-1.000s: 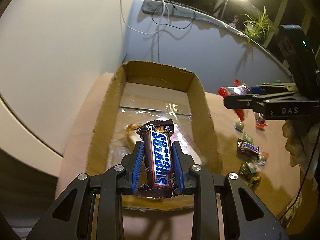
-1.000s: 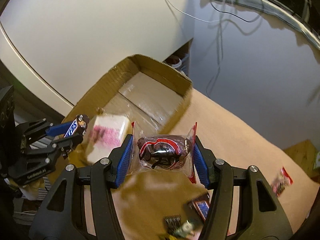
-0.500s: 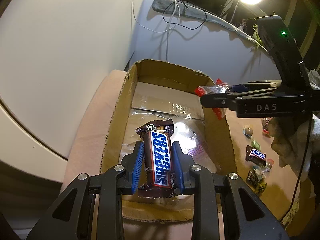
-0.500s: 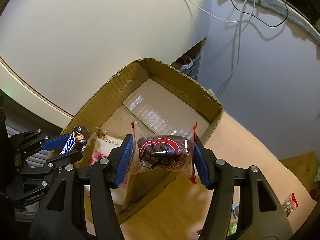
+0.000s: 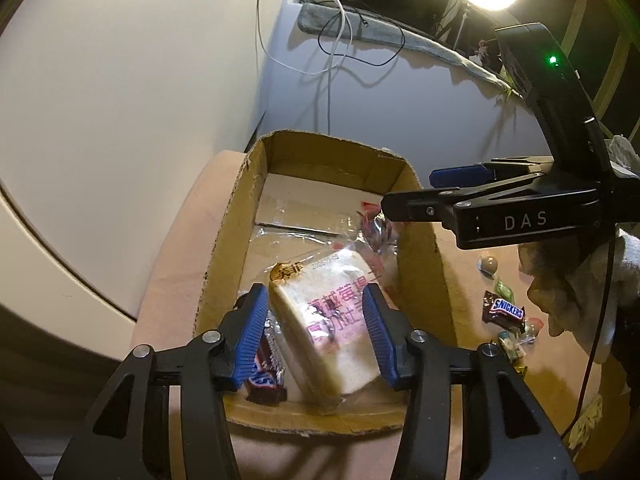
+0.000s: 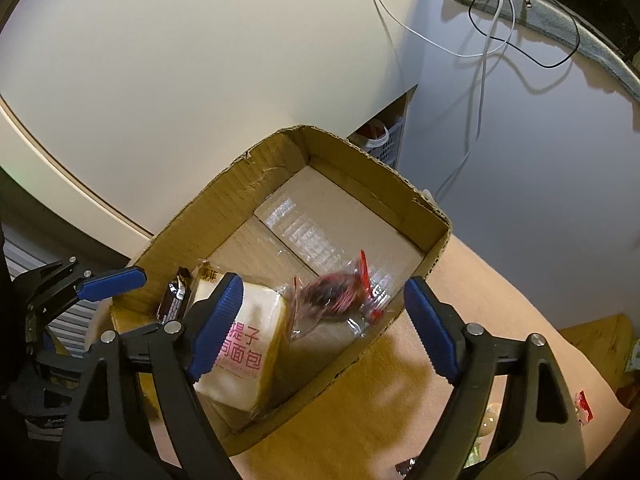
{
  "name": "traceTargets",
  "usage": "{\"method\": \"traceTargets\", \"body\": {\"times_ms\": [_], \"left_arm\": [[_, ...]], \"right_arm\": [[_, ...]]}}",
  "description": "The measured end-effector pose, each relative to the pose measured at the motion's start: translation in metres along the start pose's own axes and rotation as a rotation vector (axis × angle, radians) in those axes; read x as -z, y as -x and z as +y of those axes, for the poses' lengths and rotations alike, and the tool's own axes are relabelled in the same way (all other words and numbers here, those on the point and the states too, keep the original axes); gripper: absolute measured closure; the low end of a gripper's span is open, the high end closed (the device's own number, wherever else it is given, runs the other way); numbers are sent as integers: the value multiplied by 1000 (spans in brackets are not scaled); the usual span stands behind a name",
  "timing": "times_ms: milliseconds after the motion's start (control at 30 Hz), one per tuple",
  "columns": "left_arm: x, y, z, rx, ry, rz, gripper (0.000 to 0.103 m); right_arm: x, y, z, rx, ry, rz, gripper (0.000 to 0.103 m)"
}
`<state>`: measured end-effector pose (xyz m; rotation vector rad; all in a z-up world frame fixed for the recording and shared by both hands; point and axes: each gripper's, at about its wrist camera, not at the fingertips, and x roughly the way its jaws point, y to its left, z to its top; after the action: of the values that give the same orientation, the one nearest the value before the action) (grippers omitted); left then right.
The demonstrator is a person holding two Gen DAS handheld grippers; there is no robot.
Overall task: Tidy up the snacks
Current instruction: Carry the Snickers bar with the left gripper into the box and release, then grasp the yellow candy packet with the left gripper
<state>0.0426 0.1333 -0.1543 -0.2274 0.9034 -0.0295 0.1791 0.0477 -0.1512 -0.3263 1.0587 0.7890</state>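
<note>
**Both grippers empty over the box; next pick waits on the table**

Left gripper [image 5: 316, 334]: jaws apart, clamping nothing. I hover it over the near end of the cardboard box [image 5: 224, 248]. Between and below its blue pads lies the wrapped bread slice [image 5: 328, 320], tilted on edge. Just under the left pad sits the Snickers bar [image 5: 266, 376], down in the box's near corner, touching the bread's side.

Right gripper [image 6: 320, 320]: jaws wide apart, also empty. Directly ahead of it, between the pads and below them, the clear packet with the dark red-printed snack [image 6: 336, 292] lies in the box, just beside the bread [image 6: 244, 340]. It looks blurred, so I cannot tell whether it has settled.

Step in hand, as I judge it: the release into the box. Three items are inside; neither tool carries anything.

Next move, my estimate: lift both tools clear of the box walls and swing to the loose sweets on the table [image 5: 460, 420]. A second Snickers [image 5: 503, 313] and small wrapped candies [image 5: 510, 340] lie beyond the box's right wall, well apart from the left tool and nearer the right one. The small wrappers will want a close, careful pinch.

View differences: the left wrist camera shows the right gripper from the side, the gloved hand holding it, and the table pile. The right wrist camera shows the far inside of the box, bare and taped, plus the left gripper's pads at the box's left edge; of the pile it catches only scraps at the lower right.
</note>
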Motion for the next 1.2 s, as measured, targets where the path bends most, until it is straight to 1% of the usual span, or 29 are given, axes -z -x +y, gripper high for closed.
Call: {"method": "traceTargets", "body": {"times_ms": [200,333,533,700,800,933,1067,1200], "left_arm": [[5,14,-17,15,-13,-21,55],[12,19,-36,48,-31,-26,55],[28,21,-75,119,-85,-17,55],[44,11,-111,179,-136,15,55],[54,4,-131,203,-171,42,55],[66,-8,-159,237,-213,84,55],[80,-18,-179,253,-252,124,55],[89,-29,-196,237,-307,147,55]], "right_arm": [[14,22,-7,4,-9,-21,18],[36,43,-19,21,-15,-28,18],[84,76,-49,61,-34,-32,18],[131,95,-77,106,-37,-17,18],[158,100,-92,134,-30,13,18],[188,96,-112,136,-38,64,18],[211,89,-126,94,-71,101,18],[223,82,-128,80,-80,114,19]]}}
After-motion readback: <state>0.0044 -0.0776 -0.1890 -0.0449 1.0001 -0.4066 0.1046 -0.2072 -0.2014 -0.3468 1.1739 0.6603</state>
